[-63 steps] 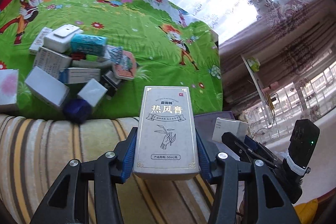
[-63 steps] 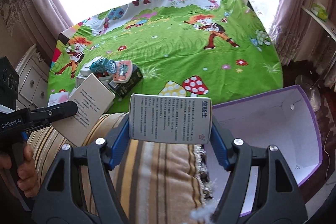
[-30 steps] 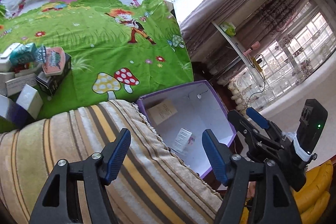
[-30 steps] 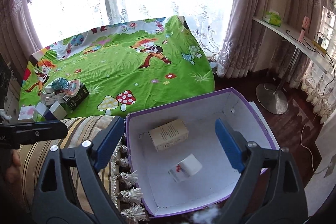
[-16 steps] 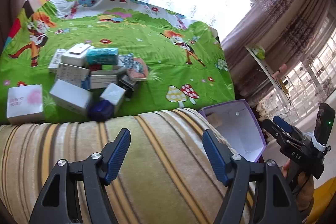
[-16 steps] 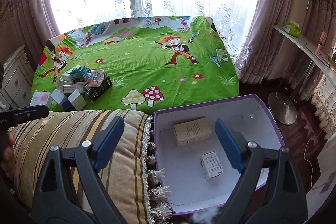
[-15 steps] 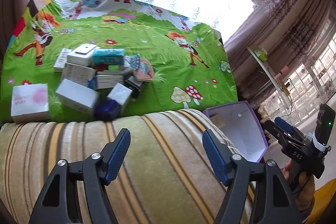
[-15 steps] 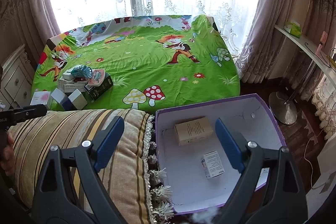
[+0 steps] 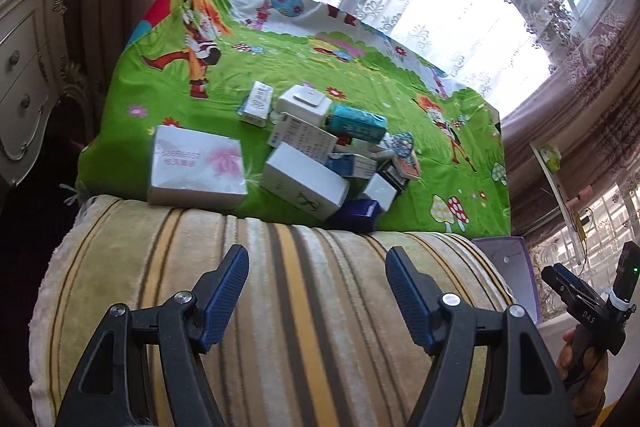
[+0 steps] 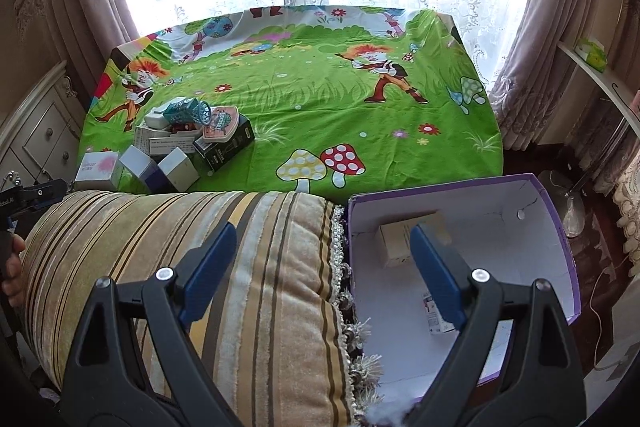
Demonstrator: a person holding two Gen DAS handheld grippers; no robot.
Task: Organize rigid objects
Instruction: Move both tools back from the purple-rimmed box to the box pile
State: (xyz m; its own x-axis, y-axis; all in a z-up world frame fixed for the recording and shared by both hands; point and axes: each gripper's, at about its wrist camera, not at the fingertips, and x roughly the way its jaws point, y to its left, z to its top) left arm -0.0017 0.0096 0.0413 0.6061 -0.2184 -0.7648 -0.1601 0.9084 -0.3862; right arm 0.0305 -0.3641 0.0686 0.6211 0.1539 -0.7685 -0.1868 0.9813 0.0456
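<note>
- Left gripper gapes empty over the striped cushion; box pile at twelve o'clock.
- Right gripper gapes empty; purple box at three o'clock.

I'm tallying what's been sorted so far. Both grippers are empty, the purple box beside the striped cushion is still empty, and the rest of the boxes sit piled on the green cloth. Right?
Not quite: the purple box isn't empty. The right wrist view shows a tan carton and a small white packet inside. The rest holds.
</note>
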